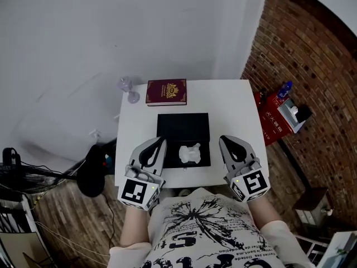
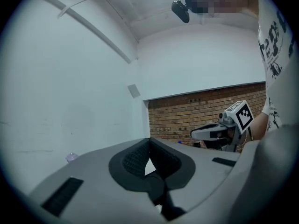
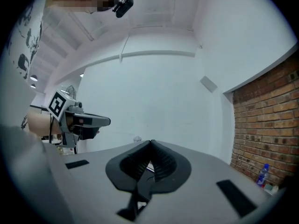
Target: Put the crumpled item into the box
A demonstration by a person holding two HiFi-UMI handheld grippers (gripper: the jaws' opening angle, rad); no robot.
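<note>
A crumpled white item (image 1: 189,154) lies inside the near half of an open black box (image 1: 183,126) on the white table (image 1: 228,102). My left gripper (image 1: 162,140) hovers just left of the box with its jaws shut and nothing between them; in the left gripper view its tips (image 2: 149,139) meet and point up at the wall. My right gripper (image 1: 223,139) is held just right of the box, also shut and holding nothing, and its tips (image 3: 150,142) meet in the right gripper view. Neither gripper touches the crumpled item.
A maroon book (image 1: 166,92) lies at the table's far edge, with a small clear glass (image 1: 129,89) to its left. A red case (image 1: 273,119) and a blue bottle (image 1: 285,88) sit on the floor to the right by the brick wall. A dark object (image 1: 92,171) stands left of the table.
</note>
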